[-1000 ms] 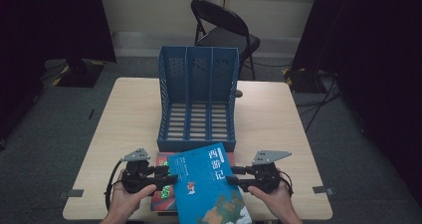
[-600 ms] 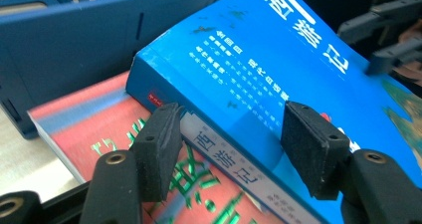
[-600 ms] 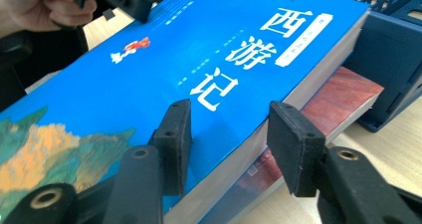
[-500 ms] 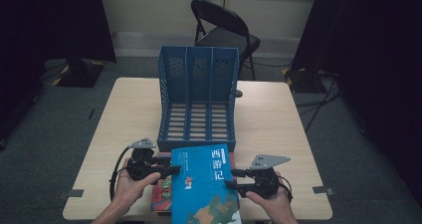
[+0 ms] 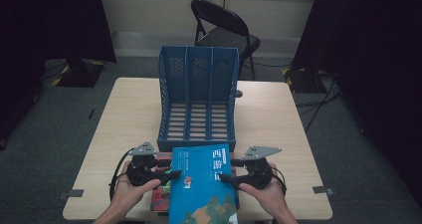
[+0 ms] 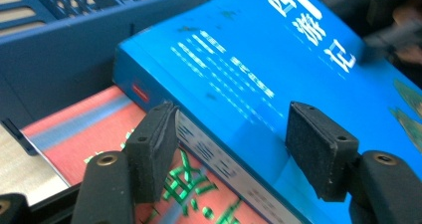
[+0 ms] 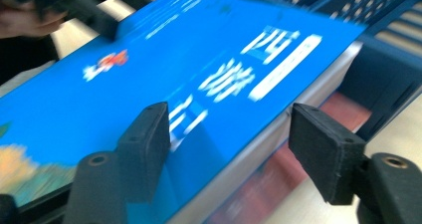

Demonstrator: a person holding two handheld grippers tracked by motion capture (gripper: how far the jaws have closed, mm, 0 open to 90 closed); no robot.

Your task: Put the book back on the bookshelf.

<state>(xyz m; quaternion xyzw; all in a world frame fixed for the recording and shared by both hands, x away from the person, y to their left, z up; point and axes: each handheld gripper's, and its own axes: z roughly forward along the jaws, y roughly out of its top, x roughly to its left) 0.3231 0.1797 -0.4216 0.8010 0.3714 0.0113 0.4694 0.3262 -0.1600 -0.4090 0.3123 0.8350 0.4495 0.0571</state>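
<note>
the book [image 5: 204, 184] at the lower middle of the high view is bright blue, with large white characters down its upper right, thin white lines of small print, a small red and white figure, and a patch of tan and green at its lower end. its page edge is whitish. under it lies a red book [image 6: 74, 134] with green lettering and a pale blue band. the file rack [image 5: 198, 102] at the centre is a darker blue, its walls and floor slotted in rows. the table [image 5: 129, 114] is pale wood-coloured. each tool, left tool [image 5: 161, 170] and right tool [image 5: 230, 170], is black with matt black pads and a grey plate. the chair [image 5: 226, 25] at the top is black, the floor [image 5: 45, 134] grey.
</note>
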